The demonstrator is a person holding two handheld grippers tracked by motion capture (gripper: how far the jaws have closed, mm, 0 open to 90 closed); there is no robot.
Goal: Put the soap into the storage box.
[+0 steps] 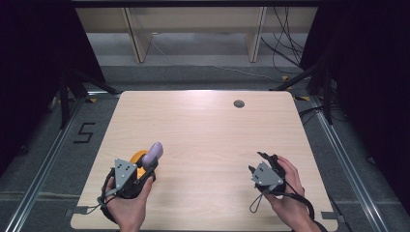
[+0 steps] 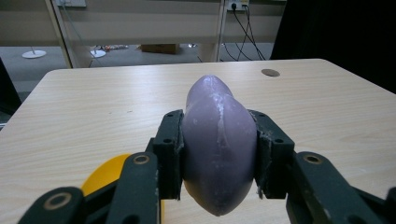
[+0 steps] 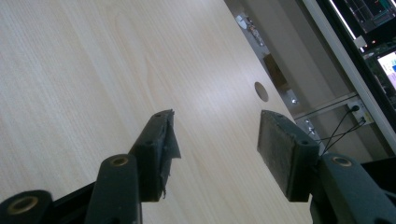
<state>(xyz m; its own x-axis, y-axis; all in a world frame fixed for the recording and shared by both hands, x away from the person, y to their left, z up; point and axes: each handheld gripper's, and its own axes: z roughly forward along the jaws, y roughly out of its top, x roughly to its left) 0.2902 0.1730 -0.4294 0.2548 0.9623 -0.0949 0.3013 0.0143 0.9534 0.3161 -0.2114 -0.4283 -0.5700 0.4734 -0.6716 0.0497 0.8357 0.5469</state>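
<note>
A smooth purple oblong object (image 2: 218,144), shaped like an eggplant, sits clamped between the pads of my left gripper (image 2: 218,154), its tip pointing away over the table. In the high view the same purple object (image 1: 153,153) sticks up from my left gripper (image 1: 147,166) at the table's front left. A yellow-orange round thing (image 1: 138,158) lies on the table just under and behind that gripper, and its edge (image 2: 105,175) shows at the lower left of the left gripper view. My right gripper (image 1: 258,162) is held at the front right, open, with bare table between its pads (image 3: 285,149).
The light wooden table (image 1: 203,135) has a round cable hole (image 1: 239,103) near its far edge, the same hole (image 3: 261,91) lying ahead of the right gripper. Black stands and cables flank the table, and wooden shelf legs stand behind it.
</note>
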